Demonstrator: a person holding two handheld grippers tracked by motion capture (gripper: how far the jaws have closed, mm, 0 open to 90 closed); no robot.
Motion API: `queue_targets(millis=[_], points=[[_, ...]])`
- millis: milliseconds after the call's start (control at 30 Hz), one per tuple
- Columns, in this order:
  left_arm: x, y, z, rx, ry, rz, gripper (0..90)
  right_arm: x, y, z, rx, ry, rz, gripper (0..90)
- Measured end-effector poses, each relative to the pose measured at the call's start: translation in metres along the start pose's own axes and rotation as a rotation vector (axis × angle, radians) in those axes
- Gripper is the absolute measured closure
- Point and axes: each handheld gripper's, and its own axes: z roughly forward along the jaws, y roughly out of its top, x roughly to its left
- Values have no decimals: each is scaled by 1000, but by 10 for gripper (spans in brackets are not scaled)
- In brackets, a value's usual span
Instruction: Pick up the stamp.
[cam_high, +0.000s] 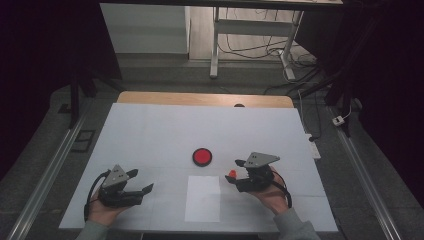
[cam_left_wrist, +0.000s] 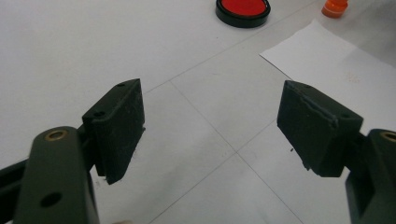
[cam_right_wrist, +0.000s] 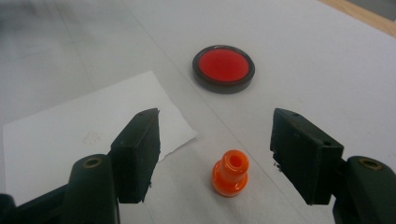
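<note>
Right tongs (cam_right_wrist: 215, 156) stand wide with nothing held, the small orange stamp (cam_right_wrist: 229, 173) upright on the table (cam_right_wrist: 327, 60) between the jaws, apart from both. Left tongs (cam_left_wrist: 210, 135) gape too, over bare table. Closing off-centre could tip that narrow-necked stamp or skid it toward the white paper (cam_right_wrist: 60, 140) or red ink pad (cam_right_wrist: 223, 68).

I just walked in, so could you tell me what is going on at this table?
A person holds a gripper in each hand over a white table. The right gripper is open, with a small orange stamp standing between its jaws, untouched. A round red ink pad and a paper sheet lie nearby. The left gripper is open too.
</note>
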Motion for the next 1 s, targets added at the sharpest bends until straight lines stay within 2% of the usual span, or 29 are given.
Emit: queue_targets(millis=[100, 267, 467, 600, 800, 867, 1000], points=[[-1, 0, 2, 10, -4, 5, 237, 2, -1, 4, 19, -5, -4, 338], [0, 0, 4, 14, -8, 3, 237, -1, -7, 11, 58, -26, 26, 372], [2, -1, 4, 13, -8, -6, 237, -6, -11, 20, 71, -38, 43, 413], [2, 0, 4, 13, -8, -5, 236, -5, -12, 24, 84, -66, 36, 474], [2, -1, 4, 13, -10, -6, 236, -9, -17, 25, 90, -78, 61, 550], [3, -1, 4, 14, -7, -8, 236, -11, -18, 26, 84, -66, 71, 573], [3, -1, 3, 14, -4, -9, 236, -11, -19, 28, 93, -58, 57, 650]])
